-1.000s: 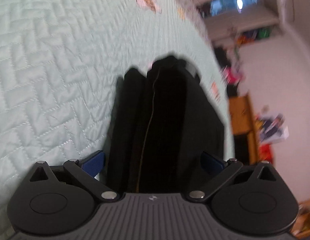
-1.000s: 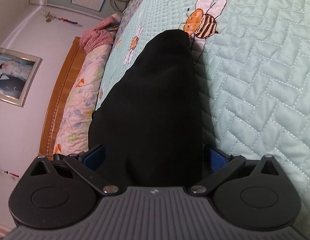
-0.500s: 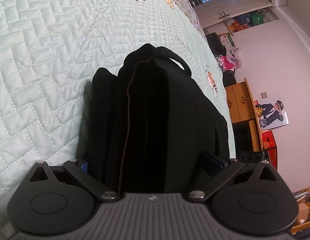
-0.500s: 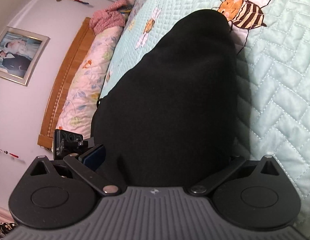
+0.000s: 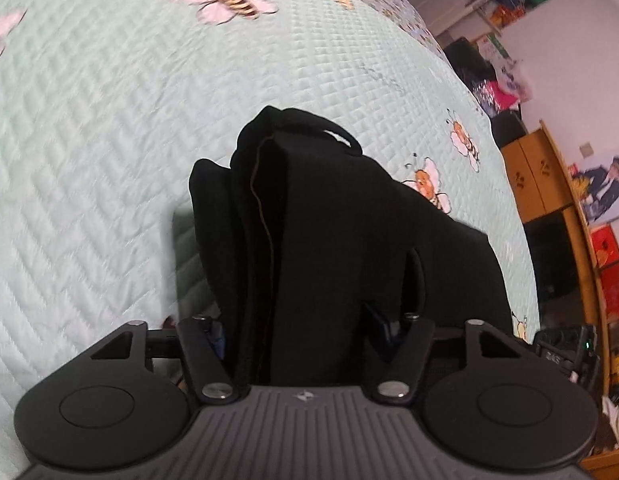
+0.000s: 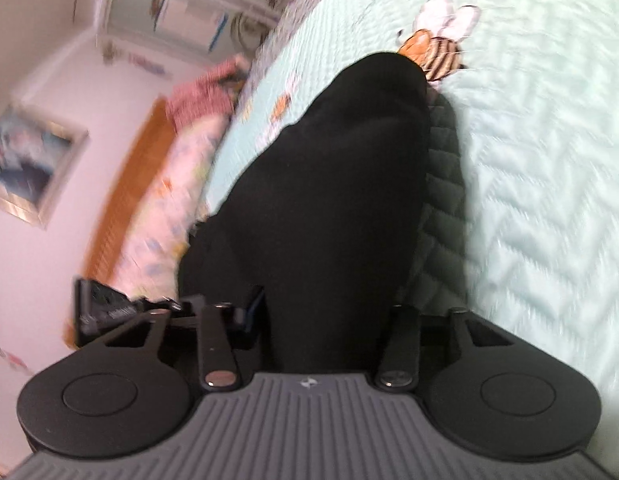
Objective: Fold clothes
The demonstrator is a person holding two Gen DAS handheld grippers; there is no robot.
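A black garment (image 5: 329, 208), folded into thick layers with a thin tan seam showing, lies on the pale green quilted bed (image 5: 109, 120). My left gripper (image 5: 297, 320) straddles its near end; the jaws are closing and the blue pads press against the folded stack on both sides. In the right wrist view the same black garment (image 6: 341, 184) fills the gap of my right gripper (image 6: 329, 316). Its jaws are closing too. The left pad touches the cloth, and the right pad is hidden behind it.
Bee and flower prints dot the quilt (image 6: 549, 160). A wooden cabinet (image 5: 541, 176) and clutter stand beyond the bed's far edge. A wooden headboard (image 6: 125, 192), a floral pillow and a pink cloth (image 6: 201, 96) lie to the left. The other gripper (image 6: 105, 308) shows low left.
Both pairs of jaws have come in from wide apart onto the black garment. The left gripper has risen and rolled, and the bed has dropped away under the garment's near end.
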